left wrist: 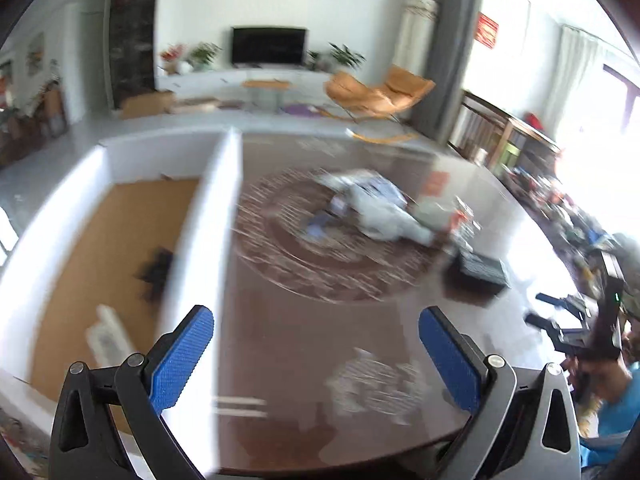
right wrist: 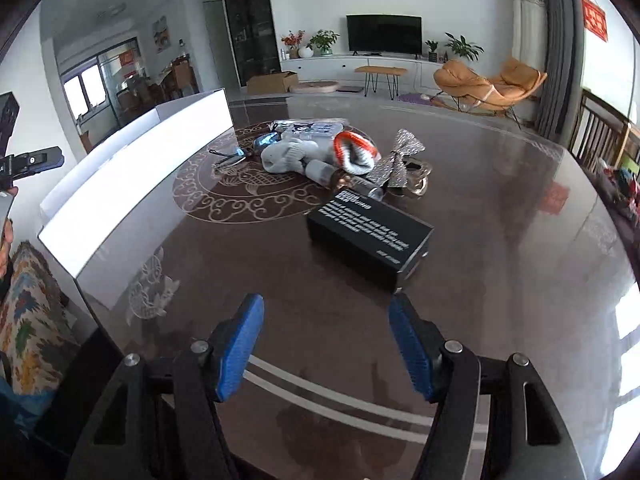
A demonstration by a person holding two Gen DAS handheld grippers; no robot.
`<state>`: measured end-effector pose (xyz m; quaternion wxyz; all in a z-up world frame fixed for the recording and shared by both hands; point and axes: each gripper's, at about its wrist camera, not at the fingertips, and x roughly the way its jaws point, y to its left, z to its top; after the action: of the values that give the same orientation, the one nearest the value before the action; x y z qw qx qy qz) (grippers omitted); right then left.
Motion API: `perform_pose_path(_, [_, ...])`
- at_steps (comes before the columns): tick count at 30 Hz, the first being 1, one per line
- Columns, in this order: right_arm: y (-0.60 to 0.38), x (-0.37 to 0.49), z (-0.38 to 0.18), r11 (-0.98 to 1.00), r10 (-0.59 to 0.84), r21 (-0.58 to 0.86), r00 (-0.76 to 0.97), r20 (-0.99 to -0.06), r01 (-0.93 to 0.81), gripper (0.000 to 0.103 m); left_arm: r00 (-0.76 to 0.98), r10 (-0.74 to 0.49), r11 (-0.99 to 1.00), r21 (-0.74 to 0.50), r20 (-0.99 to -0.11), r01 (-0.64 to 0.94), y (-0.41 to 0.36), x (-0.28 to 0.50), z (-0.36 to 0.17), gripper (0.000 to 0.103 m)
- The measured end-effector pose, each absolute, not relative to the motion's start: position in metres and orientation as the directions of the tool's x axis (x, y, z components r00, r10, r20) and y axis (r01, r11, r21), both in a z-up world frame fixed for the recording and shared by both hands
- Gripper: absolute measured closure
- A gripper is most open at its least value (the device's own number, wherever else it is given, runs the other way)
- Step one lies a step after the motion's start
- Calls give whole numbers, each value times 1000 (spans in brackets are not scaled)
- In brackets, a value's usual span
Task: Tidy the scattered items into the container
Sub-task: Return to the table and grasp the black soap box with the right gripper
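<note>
While empty, right gripper (right wrist: 326,344) jaws short of black box (right wrist: 370,240).

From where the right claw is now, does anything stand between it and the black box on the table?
Nothing visible does. The right claw is open and empty, and only bare table lies between it and the black box. The pile with the grey sock lies beyond the box.

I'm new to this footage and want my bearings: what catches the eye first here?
A heap of small items sits mid-table on the dark round table: a grey sock, an orange-cuffed sock and a glittery bow, with a black box nearer the camera. The white container stands at the table's left edge, a few things already inside. Both grippers, left and right, are open and empty.
</note>
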<state>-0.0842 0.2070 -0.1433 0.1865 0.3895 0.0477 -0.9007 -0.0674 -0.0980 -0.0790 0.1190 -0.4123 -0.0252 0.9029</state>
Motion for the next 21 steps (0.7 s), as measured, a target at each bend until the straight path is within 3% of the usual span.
perform_pose_path(5, [235,-115,-144,-862,-318,-54,-622,-716,503,37,-555,198,-973,-92,-808,-213,-39,-83,-144,0])
perform_pose_path(11, [244,-163,-157,-778,-388,-58,-552,-738,625,37,-504,142,-985,-71,-852,-159,-23,-107,-195,0])
perform_pose_path(21, [209,-216,-171,-654,-481,47,-367,-796,755,36,-474,99,-986,-21,-875,-167,-4,-108,-212,0])
